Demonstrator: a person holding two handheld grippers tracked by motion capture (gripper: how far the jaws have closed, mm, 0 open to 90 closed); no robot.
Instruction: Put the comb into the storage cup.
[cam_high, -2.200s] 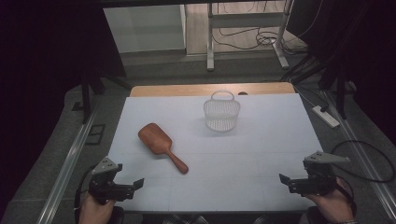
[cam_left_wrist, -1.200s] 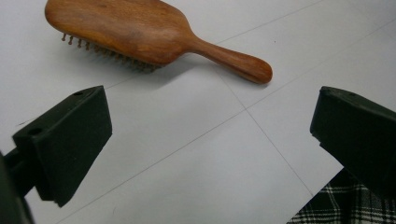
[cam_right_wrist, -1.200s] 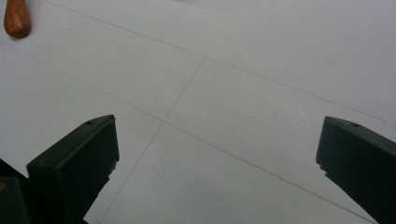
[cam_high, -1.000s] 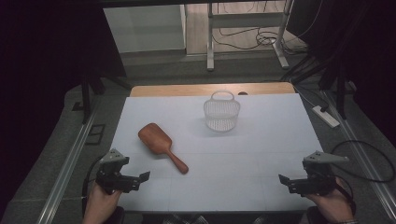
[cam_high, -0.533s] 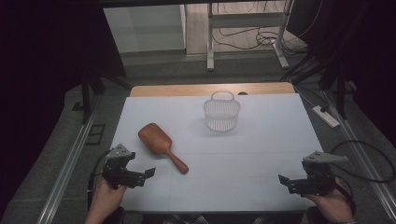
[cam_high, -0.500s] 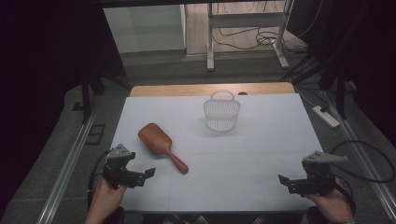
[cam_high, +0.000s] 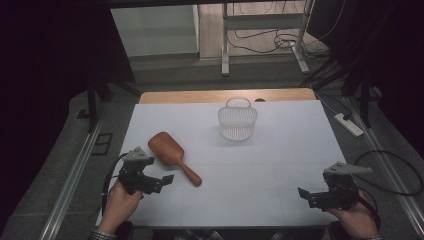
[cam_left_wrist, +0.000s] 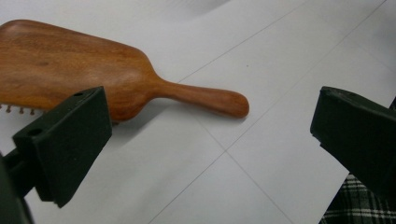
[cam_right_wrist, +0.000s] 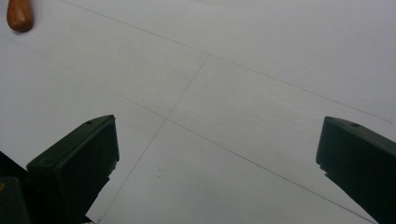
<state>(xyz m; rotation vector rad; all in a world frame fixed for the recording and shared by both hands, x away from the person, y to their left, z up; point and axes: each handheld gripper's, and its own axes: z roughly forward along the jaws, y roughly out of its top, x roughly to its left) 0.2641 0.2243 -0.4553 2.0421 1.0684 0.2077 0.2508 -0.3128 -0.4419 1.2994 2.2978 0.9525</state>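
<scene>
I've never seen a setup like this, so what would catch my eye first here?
Probably the wooden hairbrush lying at the left of the white table, with the left gripper beside its handle, jaws wide open. Next, the white basket standing near the far edge. The right gripper hovers open at the near right.

Dim all round in the high view, black at both sides, with the white table (cam_high: 260, 165) as the 1 bright patch, lit evenly from above. Soft, faint shadows beside the hairbrush (cam_high: 172, 156) and under the basket (cam_high: 237, 120). No glare. Sharper and brighter in the 2 gripper views; wood grain crisp on the hairbrush, near black jaws slightly soft. Cool grey cast on the table in the right gripper view.
</scene>
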